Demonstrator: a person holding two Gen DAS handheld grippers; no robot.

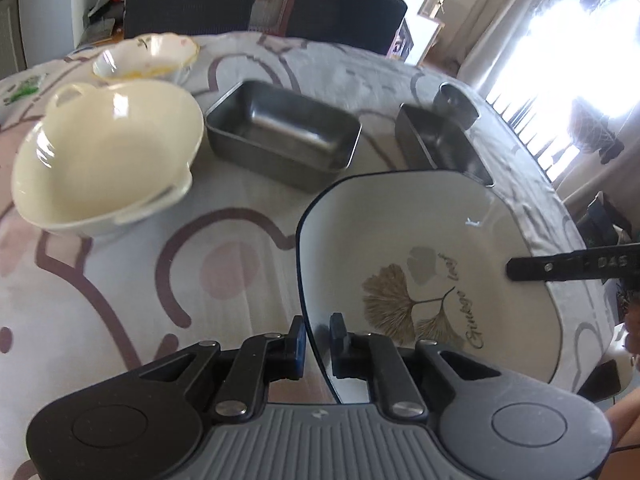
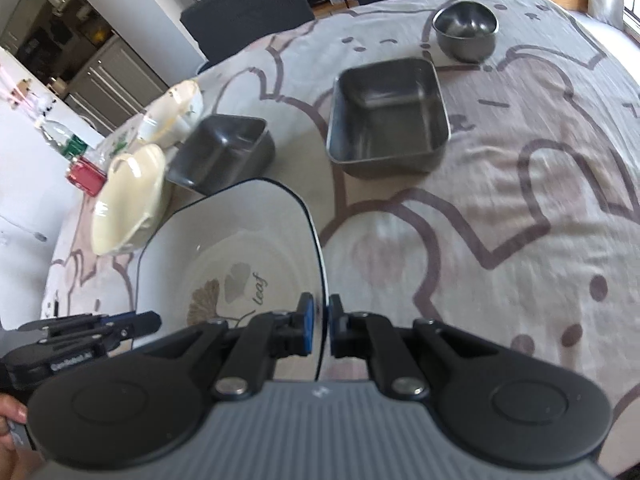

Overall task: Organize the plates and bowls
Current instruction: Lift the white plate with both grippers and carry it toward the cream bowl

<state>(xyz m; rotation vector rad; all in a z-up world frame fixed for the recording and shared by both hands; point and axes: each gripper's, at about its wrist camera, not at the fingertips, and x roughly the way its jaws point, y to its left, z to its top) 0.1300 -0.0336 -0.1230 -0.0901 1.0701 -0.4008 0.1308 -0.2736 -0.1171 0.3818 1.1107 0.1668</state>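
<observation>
Both grippers point steeply downward, each clamped on an opposite edge of the white, dark-rimmed ceramic plate with a ginkgo-leaf print (image 1: pixel 420 264): left gripper (image 1: pixel 318 338) on its left rim, right gripper (image 2: pixel 319 322) on its right rim. The plate hangs above the patterned tablecloth (image 2: pixel 500 240).

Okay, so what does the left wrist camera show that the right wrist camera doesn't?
Only the left wrist view shows the bright window with its curtain and the left tool closed on the plate's left edge.

Only the right wrist view shows the red can and bottle at the table's far left, the kitchen cabinets, and the right tool closed on the plate's right edge.

Both show the ginkgo leaf plate, cream bowl, floral bowl, two rectangular steel pans, round steel bowl and patterned tablecloth.
</observation>
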